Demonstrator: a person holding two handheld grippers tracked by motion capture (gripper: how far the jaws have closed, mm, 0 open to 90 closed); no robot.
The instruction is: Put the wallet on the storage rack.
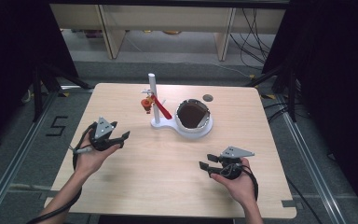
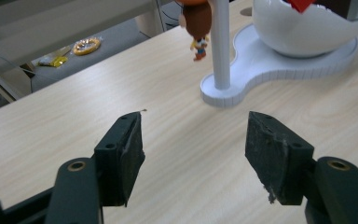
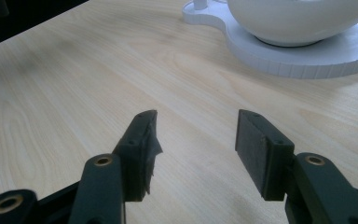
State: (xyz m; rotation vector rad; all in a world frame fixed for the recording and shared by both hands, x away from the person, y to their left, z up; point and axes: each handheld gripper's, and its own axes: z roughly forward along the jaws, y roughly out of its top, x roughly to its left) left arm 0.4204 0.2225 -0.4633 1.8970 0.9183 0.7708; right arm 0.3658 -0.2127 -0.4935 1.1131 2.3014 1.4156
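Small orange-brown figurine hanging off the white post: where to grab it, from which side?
Grip the small orange-brown figurine across its body, coming from the table's left with the left hand-held gripper. It dangles free beside the white post; the white bowl blocks the right.

black fingers [image 2: 121, 154], grey triangular plates, trailing black cables

Even overhead light on table [image 1: 168, 177]; dark surroundings; soft shadows; near fingers [image 2: 121, 154] slightly blurred.
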